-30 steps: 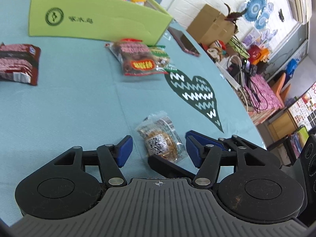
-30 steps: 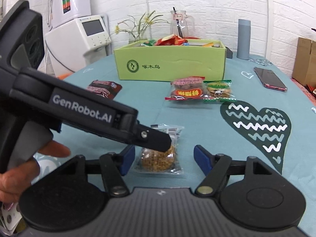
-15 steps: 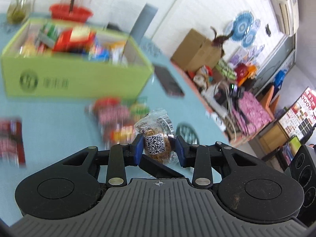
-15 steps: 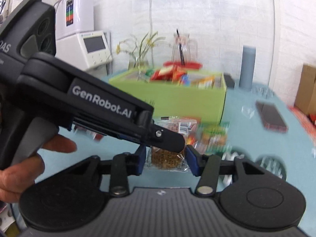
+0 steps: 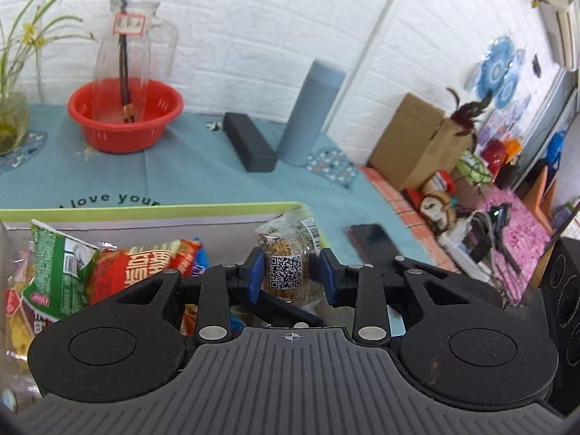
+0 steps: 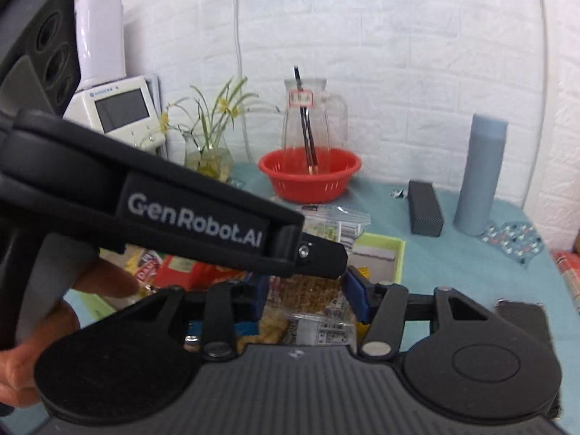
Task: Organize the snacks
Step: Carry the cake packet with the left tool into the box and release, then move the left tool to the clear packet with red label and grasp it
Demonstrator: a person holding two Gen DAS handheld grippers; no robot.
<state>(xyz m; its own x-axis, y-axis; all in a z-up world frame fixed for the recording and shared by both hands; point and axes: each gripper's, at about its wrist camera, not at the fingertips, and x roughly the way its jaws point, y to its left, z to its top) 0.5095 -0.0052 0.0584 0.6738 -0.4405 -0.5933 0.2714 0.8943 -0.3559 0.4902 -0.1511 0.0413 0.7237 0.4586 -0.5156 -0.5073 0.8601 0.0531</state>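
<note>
A: Pinching a clear snack packet between its blue pads, the left gripper holds it in the air above the right end of the green box. The QR code on the packet faces the camera.

B: And the right gripper?

A: Its jaws have just been opening slightly, yet the pads press both sides of the same packet, so both tools clamp it together. The left tool's black body crosses the right view, a hand on its handle.

B: What lies under the packet?

A: The box's inside, where a green bag and a red bag are already piled towards the left.

B: And further off?

A: On the teal tablecloth beyond the box sit a dark phone, a black case, a grey cylinder, and a red basket holding a glass jug. A white brick wall stands behind.
</note>
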